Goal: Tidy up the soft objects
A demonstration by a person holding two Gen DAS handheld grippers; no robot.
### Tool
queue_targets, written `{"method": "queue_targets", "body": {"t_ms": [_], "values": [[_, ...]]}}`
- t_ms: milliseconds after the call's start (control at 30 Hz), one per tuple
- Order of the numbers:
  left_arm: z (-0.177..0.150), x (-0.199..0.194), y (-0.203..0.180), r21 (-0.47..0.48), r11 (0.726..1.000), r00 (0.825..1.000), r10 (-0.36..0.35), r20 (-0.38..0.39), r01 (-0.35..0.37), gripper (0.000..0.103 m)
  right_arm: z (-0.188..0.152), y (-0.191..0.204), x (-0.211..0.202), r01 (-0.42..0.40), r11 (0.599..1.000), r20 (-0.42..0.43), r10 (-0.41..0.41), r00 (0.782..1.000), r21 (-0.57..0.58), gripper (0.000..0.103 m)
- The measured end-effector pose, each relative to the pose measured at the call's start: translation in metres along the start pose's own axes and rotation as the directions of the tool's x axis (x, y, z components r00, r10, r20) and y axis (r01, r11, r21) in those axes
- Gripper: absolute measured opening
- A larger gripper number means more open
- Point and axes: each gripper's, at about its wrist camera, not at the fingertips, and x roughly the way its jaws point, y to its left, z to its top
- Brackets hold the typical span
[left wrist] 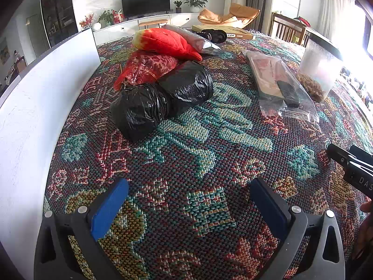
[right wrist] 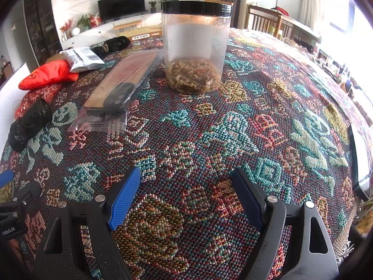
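Woven patterned cloth in teal, red and gold covers the counter. Toward its left edge lie a crinkled black plastic bundle, a red mesh pouch and a red plush fish, touching one another. The left gripper hovers with blue-padded fingers wide and empty. Only the right wrist view shows the clear black-lidded jar whole, beyond the right gripper, also spread wide, holding nothing.

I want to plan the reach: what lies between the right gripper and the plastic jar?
Nothing but bare patterned cloth lies between the open right gripper and the plastic jar, as the right wrist view shows.
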Motion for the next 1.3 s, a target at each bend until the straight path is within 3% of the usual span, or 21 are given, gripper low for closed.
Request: {"method": "queue_targets", "body": {"t_ms": [733,900,1033,1233,1300], "values": [[0.000,0.001,0.000,-0.001,1.000,1.000,-0.001,-0.001,0.001,0.103,0.000,0.000,0.000,0.000,1.000,0.001,0.000,1.000,0.000,0.083],[0.006,-0.010,0.008,-0.014,0.999,0.997,-0.051,-0.060,0.050,0.103,0.000,0.000,0.000,0.001,1.000,0.001,-0.001,1.000,0.000,0.083],[0.030,-0.029,0.021,-0.040,0.995,0.996,-0.090,-0.005,0.089,0.103,0.000,0.000,0.000,0.001,1.000,0.001,-0.001,1.000,0.000,0.083],[0.085,-0.001,0.028,0.044,0.998,0.999,0.045,-0.007,-0.044,0.103,0.000,0.000,0.000,0.001,1.000,0.002,-0.001,1.000,0.000,0.083],[0.098,0.016,0.033,0.067,0.997,0.999,0.050,-0.017,-0.049,0.103,0.000,0.000,0.000,0.001,1.000,0.002,-0.001,1.000,0.000,0.083]]}}
